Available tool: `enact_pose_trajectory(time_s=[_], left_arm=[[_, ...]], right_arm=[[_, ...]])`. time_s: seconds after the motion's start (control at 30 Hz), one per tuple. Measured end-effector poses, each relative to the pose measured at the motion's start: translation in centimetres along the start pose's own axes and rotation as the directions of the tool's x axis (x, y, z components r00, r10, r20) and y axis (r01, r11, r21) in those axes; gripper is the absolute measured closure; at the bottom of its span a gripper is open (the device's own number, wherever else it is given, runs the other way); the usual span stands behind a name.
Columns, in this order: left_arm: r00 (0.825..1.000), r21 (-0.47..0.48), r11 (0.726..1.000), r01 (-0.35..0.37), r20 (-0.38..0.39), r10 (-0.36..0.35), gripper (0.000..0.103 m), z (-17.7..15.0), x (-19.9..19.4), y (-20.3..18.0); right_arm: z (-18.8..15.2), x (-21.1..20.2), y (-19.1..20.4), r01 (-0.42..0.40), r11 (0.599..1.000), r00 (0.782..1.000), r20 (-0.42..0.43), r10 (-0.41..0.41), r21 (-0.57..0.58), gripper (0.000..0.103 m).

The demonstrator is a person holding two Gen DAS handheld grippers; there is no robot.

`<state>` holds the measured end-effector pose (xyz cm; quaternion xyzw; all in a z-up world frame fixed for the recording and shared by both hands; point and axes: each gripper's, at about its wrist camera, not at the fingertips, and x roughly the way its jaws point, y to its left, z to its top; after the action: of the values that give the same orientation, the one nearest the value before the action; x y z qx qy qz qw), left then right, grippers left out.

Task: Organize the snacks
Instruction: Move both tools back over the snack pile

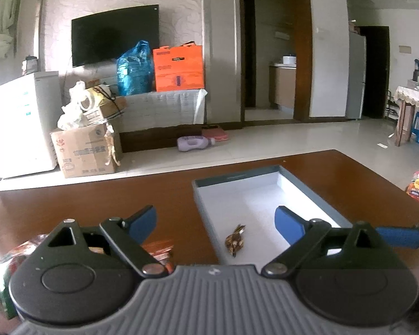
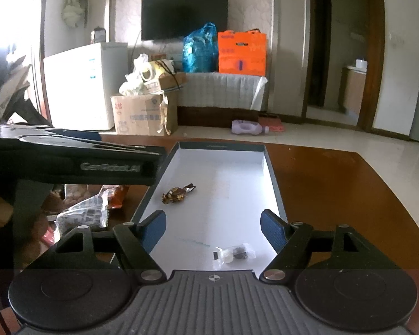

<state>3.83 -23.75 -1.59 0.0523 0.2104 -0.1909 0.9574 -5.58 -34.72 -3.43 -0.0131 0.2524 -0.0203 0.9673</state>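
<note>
Brown table (image 1: 97,203) carrying a shallow white tray (image 2: 273,192), set lengthwise as the drop spot, with loose packets (image 2: 95,206) heaped just left of it waiting to be sorted. Inside the tray, well apart: brown candy (image 2: 178,193) toward the left wall, small clear packet (image 2: 233,254) at the near end. Left gripper (image 1: 223,223) and right gripper (image 2: 212,226) both spread wide over the tray, nothing between the pads, likely freed for the next pick.
</note>
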Motion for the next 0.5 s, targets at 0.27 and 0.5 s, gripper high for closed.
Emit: enact_pose_trajectory(time_s=[0.27, 0.5], left_arm=[[0.999, -0.038, 0.998, -0.053, -0.014, 0.053, 0.010, -1.5, -3.0, 3.7], [0.995, -0.050, 0.994, -0.098, -0.015, 0.098, 0.007, -2.6, -5.5, 6.9]], right_arm=[[0.4, -0.4, 1.3, -0.009, 1.000, 1.000, 0.007, 0.009, -0.017, 0.028], [0.5, -1.0, 3.2, -0.017, 0.999, 1.000, 0.023, 0.018, -0.037, 0.015]])
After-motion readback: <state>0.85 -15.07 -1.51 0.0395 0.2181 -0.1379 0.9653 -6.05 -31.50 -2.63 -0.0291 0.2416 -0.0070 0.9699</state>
